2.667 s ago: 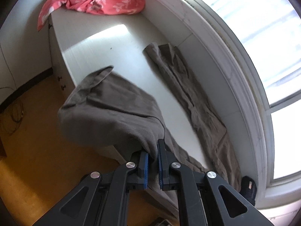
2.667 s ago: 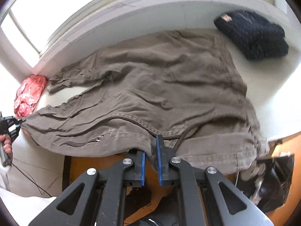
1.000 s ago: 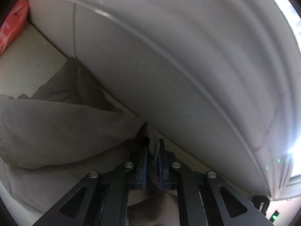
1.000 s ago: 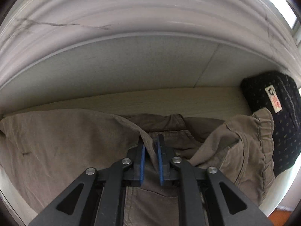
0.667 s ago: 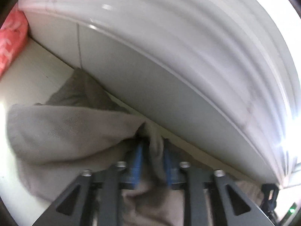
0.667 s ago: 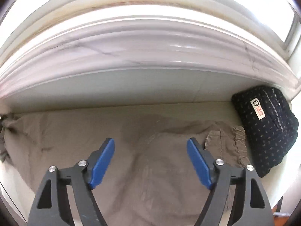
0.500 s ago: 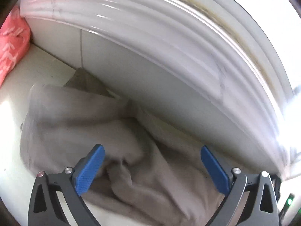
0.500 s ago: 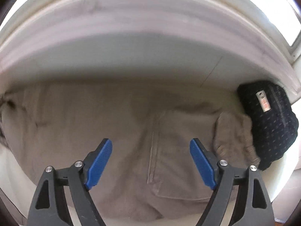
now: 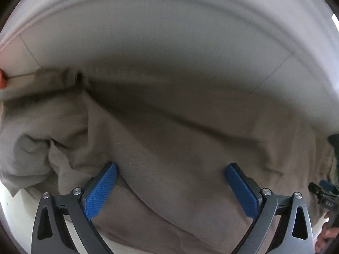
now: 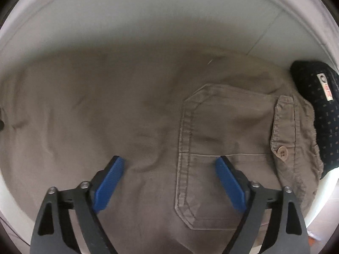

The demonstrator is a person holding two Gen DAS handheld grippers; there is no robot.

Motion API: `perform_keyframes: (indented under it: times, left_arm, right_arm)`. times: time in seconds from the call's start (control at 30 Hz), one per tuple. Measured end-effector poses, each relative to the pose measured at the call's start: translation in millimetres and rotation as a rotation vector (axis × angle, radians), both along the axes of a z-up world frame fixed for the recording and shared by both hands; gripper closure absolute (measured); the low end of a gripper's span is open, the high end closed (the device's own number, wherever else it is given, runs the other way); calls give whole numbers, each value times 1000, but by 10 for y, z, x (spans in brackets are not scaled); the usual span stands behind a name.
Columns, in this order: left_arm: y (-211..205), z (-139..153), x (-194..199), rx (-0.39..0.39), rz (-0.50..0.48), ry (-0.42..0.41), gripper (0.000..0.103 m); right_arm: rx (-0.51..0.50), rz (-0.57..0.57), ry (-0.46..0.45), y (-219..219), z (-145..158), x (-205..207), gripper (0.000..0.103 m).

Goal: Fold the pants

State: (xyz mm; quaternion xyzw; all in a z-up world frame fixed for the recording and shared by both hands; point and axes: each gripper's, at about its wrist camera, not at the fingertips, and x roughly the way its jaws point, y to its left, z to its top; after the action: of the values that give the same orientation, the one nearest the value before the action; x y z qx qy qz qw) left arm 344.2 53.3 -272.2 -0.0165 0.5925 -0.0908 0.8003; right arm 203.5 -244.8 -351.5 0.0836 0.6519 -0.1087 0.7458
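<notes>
Grey-brown pants [image 9: 180,152] lie folded lengthwise on a white ledge against the wall. In the left wrist view the leg part bunches into wrinkles at the left [image 9: 42,139]. My left gripper [image 9: 170,167] is open just above the cloth, holding nothing. In the right wrist view the pants [image 10: 118,110] show a back pocket [image 10: 224,139] and a buttoned waistband [image 10: 286,139] at the right. My right gripper [image 10: 170,160] is open above the seat, left of the pocket, holding nothing. The right gripper's tip also shows at the left view's right edge [image 9: 324,194].
A dark navy patterned garment [image 10: 320,105] lies at the right end of the ledge, touching the waistband. The white wall [image 10: 169,21] rises right behind the pants. A bit of red cloth [image 9: 1,80] shows at the far left. The ledge's front edge [image 9: 12,207] is close below.
Both grippers carried the near half of the pants over onto the far half by the wall, then opened and let go. They have since drawn back slightly, open, over the folded cloth.
</notes>
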Motion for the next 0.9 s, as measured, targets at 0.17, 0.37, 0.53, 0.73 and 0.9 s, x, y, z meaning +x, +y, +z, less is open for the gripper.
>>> perform_keyframes:
  times: [0.17, 0.37, 0.53, 0.73, 0.9]
  left_arm:
    - [-223, -96, -259, 136, -116, -25, 0]
    - [-193, -64, -423, 120, -100, 8, 0]
    - [-86, -62, -768, 112, -126, 4, 0]
    - [-72, -48, -1148, 114, -119, 12, 0]
    - [-134, -40, -1462, 120, -97, 38, 0]
  right_arm:
    - [65, -31, -37, -144, -112, -266, 1]
    - [55, 49, -41, -97, -133, -563, 1]
    - [61, 72, -43, 3, -132, -722, 1]
    - [66, 120, -41, -167, -87, -787, 1]
    - [73, 175, -29, -219, -80, -787, 1]
